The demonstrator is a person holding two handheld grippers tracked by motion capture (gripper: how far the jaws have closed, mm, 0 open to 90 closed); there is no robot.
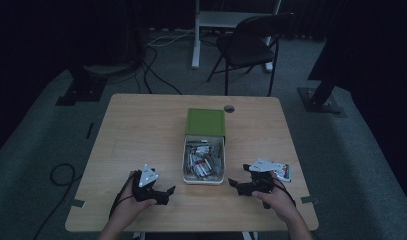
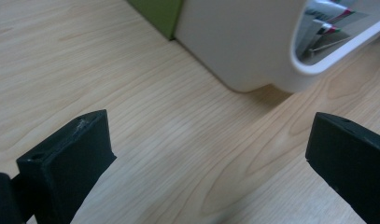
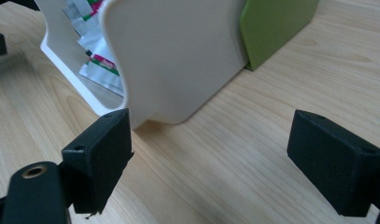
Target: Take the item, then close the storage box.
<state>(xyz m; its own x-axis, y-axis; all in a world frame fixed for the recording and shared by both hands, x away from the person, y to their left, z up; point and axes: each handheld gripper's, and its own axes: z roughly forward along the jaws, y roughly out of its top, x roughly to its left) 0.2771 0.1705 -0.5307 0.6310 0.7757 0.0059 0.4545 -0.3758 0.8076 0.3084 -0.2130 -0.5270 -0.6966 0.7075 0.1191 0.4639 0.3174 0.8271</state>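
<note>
In the middle of the high view a white drawer [image 1: 204, 161] is seen pulled out of a green box [image 1: 205, 122], toward the bottom edge of the frame, and it is filled with small packets [image 1: 203, 164]. Nothing has been lifted out yet, as far as can be judged: no packet is held, and none is seen lying on the bare wood of the table [image 1: 141, 130].

The left claw [image 1: 170, 190] is rested at the lower left of the drawer, its jaws held wide apart with nothing between them. In the left gripper view the drawer's rounded corner [image 2: 253, 51] is seen at the upper right, well beyond the jaw tips.

The right claw [image 1: 233, 183] is placed at the lower right, jaws likewise spread and empty. In the right gripper view the drawer's front wall [image 3: 178, 56] is seen just beyond the jaws.

A flat card-like item [image 1: 282, 172], too small to identify, is seen beside the right claw. The work appears barely begun; everything inside is left to be handled.
</note>
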